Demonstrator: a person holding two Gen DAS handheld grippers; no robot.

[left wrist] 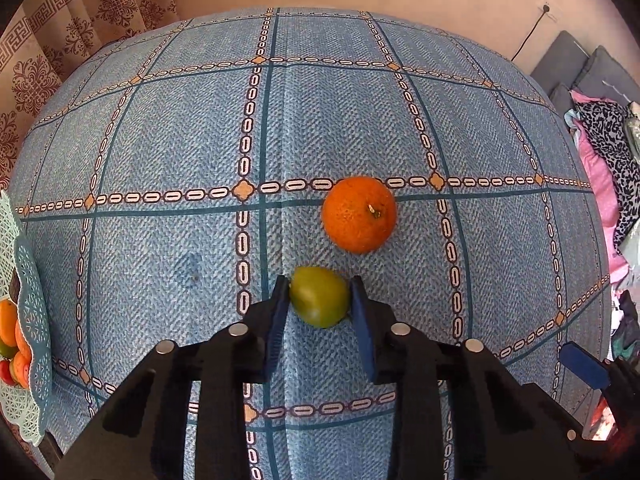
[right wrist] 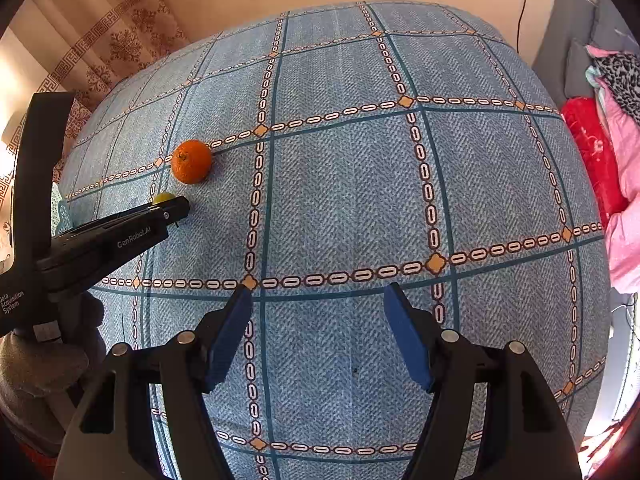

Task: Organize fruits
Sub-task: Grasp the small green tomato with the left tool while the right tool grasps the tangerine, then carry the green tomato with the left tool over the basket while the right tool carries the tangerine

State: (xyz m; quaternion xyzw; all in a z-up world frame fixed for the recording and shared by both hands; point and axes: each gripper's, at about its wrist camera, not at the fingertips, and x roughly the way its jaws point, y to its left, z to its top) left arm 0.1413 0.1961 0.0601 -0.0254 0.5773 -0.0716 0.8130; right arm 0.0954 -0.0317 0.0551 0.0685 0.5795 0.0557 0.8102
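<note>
A green fruit point(left wrist: 319, 296) lies on the blue checked tablecloth point(left wrist: 160, 140), and my left gripper point(left wrist: 319, 282) is shut on it, one blue pad pressed to each side. An orange point(left wrist: 359, 214) sits just beyond it, slightly right and apart from the fingers. In the right wrist view the orange point(right wrist: 191, 161) is at the far left, with the green fruit point(right wrist: 163, 197) mostly hidden behind the left gripper point(right wrist: 176, 208), held by a gloved hand point(right wrist: 44, 356). My right gripper point(right wrist: 318, 296) hangs open over bare cloth with nothing between its pads.
A pale teal lattice basket point(left wrist: 34, 300) holding orange and red fruits point(left wrist: 8, 320) stands at the table's left edge. A pile of pink and leopard-print clothes point(left wrist: 608, 168) lies on a grey sofa off the right edge. A patterned curtain point(left wrist: 60, 40) hangs behind.
</note>
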